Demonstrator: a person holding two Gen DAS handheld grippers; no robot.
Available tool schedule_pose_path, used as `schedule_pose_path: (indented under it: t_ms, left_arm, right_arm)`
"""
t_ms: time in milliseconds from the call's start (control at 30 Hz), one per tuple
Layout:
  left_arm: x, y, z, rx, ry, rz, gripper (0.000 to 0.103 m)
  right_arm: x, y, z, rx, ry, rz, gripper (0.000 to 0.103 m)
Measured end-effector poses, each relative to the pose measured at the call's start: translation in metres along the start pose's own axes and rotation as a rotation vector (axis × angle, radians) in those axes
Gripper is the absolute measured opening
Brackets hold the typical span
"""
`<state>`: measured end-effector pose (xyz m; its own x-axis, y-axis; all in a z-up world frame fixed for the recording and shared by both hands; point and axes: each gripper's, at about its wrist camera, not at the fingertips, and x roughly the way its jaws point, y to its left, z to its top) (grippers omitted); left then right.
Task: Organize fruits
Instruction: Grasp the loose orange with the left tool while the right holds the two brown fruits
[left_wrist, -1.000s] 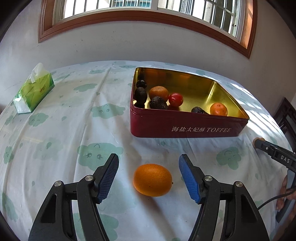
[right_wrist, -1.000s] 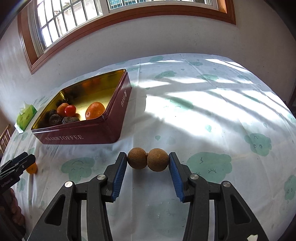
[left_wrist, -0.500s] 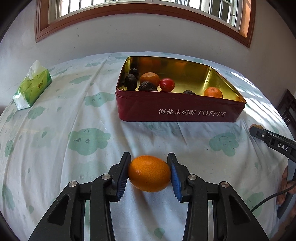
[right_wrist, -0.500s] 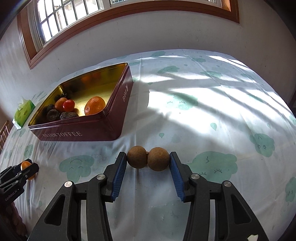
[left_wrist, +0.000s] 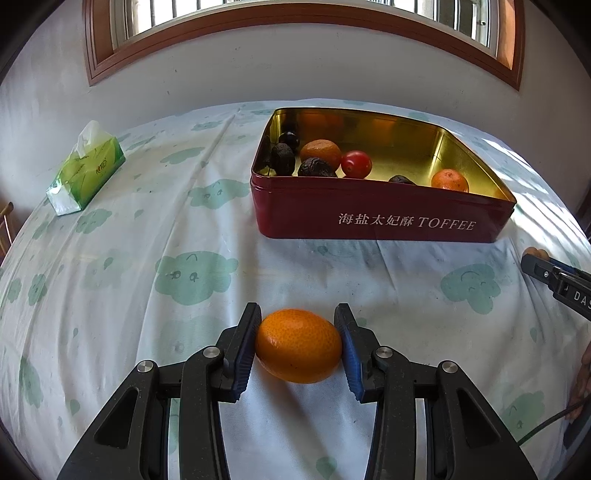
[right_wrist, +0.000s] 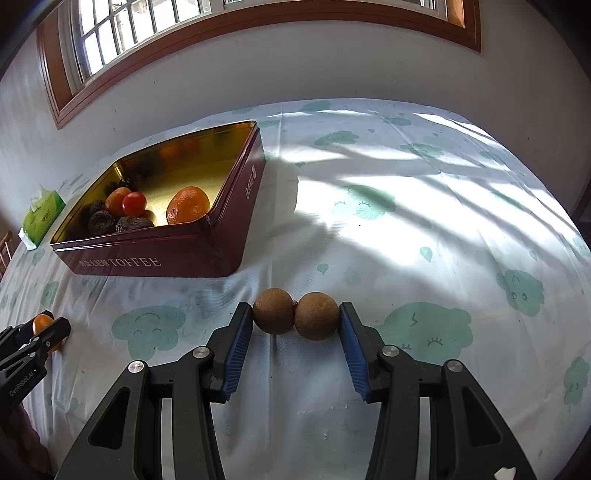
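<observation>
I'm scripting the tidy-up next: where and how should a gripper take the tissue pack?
Grip the tissue pack across its narrow width, on the long side walls, coming from above. It lies flat; tissue sticking from its top slot gives no firm hold.

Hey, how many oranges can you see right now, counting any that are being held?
3. One orange is clamped in the left gripper; two sit in the tin, one near its left end, one at its right corner. Others may hide behind the front wall.
</observation>
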<state>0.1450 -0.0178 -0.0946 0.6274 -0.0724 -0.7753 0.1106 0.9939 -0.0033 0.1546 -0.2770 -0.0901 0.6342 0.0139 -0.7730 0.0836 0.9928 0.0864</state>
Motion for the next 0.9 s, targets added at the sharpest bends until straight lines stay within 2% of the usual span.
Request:
schedule_pose_path:
  t_ms: [533, 900]
  left_arm:
    - [0.0006, 0.0003, 0.0002, -0.002, 0.001, 0.0, 0.044]
    - [0.0011, 0.002, 0.0001, -0.017, 0.005, 0.011, 0.05]
  right_arm:
    - [0.0016, 0.0013, -0.0005, -0.011, 0.003, -0.01, 0.046]
    - [0.0017, 0.0011, -0.0003, -0.01, 0.003, -0.009, 0.046]
